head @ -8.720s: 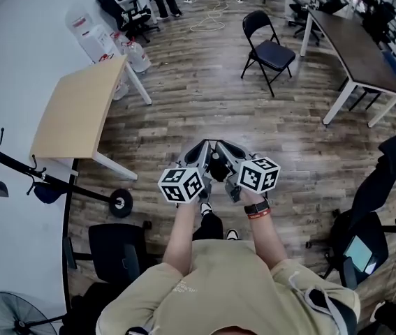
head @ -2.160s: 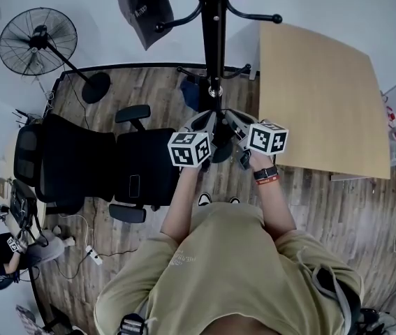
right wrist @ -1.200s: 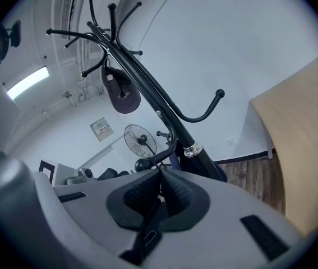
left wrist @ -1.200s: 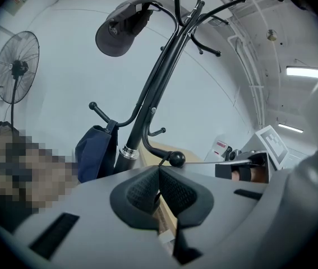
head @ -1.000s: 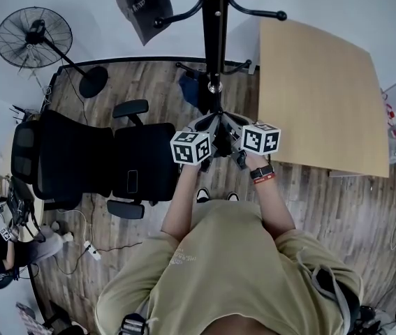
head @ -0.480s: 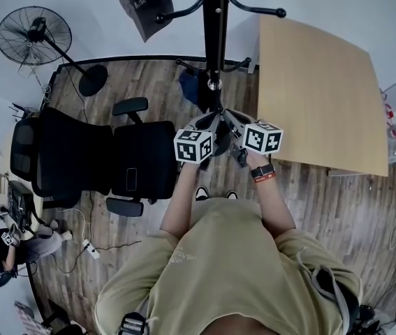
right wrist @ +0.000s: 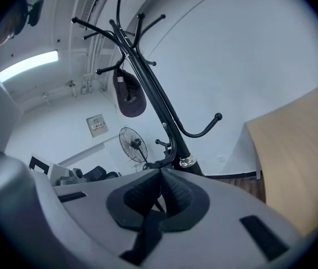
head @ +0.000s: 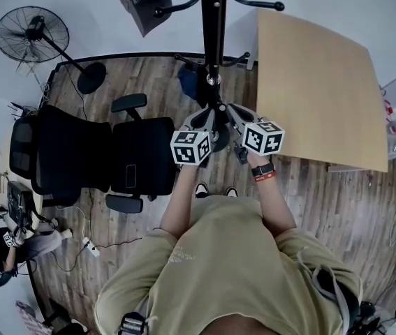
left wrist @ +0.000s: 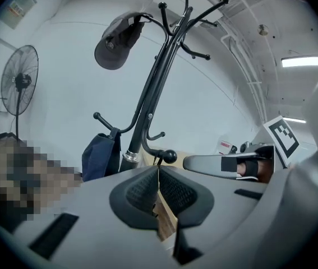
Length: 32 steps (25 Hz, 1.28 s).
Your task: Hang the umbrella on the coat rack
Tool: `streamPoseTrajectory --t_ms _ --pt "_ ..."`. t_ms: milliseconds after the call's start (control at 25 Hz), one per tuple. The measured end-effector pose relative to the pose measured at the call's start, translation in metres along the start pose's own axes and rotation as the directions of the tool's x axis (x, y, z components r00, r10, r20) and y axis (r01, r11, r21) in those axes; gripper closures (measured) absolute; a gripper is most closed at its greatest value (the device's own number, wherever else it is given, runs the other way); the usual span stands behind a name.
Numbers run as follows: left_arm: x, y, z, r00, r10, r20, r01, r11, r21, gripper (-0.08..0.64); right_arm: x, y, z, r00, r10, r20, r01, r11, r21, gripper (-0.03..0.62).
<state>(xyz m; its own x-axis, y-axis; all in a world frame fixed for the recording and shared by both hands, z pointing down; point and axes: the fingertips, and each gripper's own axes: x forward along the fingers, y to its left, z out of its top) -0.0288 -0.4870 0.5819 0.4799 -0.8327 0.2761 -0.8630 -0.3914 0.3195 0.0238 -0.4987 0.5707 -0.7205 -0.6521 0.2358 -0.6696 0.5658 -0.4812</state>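
The black coat rack (head: 215, 33) stands right in front of me, its pole (left wrist: 150, 102) rising with curved hooks (right wrist: 201, 130). My left gripper (head: 203, 119) and right gripper (head: 234, 114) are held close together at the pole's lower part. A small dark folded umbrella (head: 218, 140) hangs between and below them. The left gripper (left wrist: 159, 170) is shut on a thin cord that runs up toward a ball-tipped low hook (left wrist: 169, 157). The right gripper (right wrist: 160, 172) is shut too, with the dark umbrella strap (right wrist: 146, 234) below its pads and a curved hook (right wrist: 161, 162) just beyond them.
A dark cap (head: 142, 2) hangs on an upper hook and a blue bag (head: 187, 86) on a lower one. Black office chairs (head: 93, 162) stand at the left, a floor fan (head: 26, 33) beyond them. A light wooden table (head: 316, 89) is at the right.
Since the oldest frame the person has turned from the open room and come up to the rack. Over the last second both grippers have barely shifted and stay shut.
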Motion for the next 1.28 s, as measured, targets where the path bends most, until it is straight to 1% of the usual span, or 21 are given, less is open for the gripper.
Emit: streamPoseTrajectory --t_ms 80,200,320,440,600,800,1000,1160,1200,1280 --pt "-0.005 0.001 0.011 0.999 0.016 0.029 -0.016 1.0 0.015 0.537 -0.003 0.002 0.006 1.0 -0.01 0.02 0.011 1.0 -0.016 0.577" --pt "-0.012 -0.001 0.025 0.997 0.027 0.075 -0.029 0.999 0.026 0.537 -0.009 0.004 0.015 0.998 -0.041 0.047 0.045 0.996 -0.076 0.577" --pt "-0.016 -0.001 0.035 0.992 0.044 0.115 -0.05 0.997 0.055 0.537 -0.014 0.006 0.024 0.995 -0.067 0.078 0.076 0.988 -0.131 0.577" --pt "-0.02 -0.001 0.042 0.986 0.072 0.149 -0.088 0.991 0.099 0.537 -0.018 0.009 0.032 0.99 -0.085 0.11 0.104 0.978 -0.182 0.577" --pt "-0.028 -0.003 0.054 0.972 0.098 0.213 -0.125 0.985 0.117 0.537 -0.027 0.015 0.042 0.979 -0.111 0.17 0.152 0.955 -0.255 0.577" --pt "-0.04 -0.003 0.067 0.953 0.133 0.274 -0.18 0.971 0.156 0.537 -0.038 0.014 0.051 0.964 -0.149 0.222 0.206 0.943 -0.262 0.577" --pt "-0.048 -0.004 0.063 0.948 0.152 0.28 -0.205 0.964 0.171 0.537 -0.052 0.005 0.054 0.948 -0.211 0.239 0.279 0.91 -0.305 0.577" --pt "-0.05 -0.003 0.061 0.946 0.16 0.281 -0.215 0.96 0.179 0.537 -0.065 -0.002 0.06 0.922 -0.278 0.27 0.368 0.848 -0.382 0.577" --pt "-0.051 -0.003 0.06 0.945 0.163 0.283 -0.219 0.959 0.181 0.537 -0.066 -0.002 0.061 0.919 -0.282 0.276 0.376 0.84 -0.391 0.577" --pt "-0.053 -0.005 0.061 0.942 0.169 0.289 -0.228 0.956 0.185 0.537 -0.07 -0.002 0.063 0.916 -0.282 0.284 0.378 0.841 -0.386 0.577"
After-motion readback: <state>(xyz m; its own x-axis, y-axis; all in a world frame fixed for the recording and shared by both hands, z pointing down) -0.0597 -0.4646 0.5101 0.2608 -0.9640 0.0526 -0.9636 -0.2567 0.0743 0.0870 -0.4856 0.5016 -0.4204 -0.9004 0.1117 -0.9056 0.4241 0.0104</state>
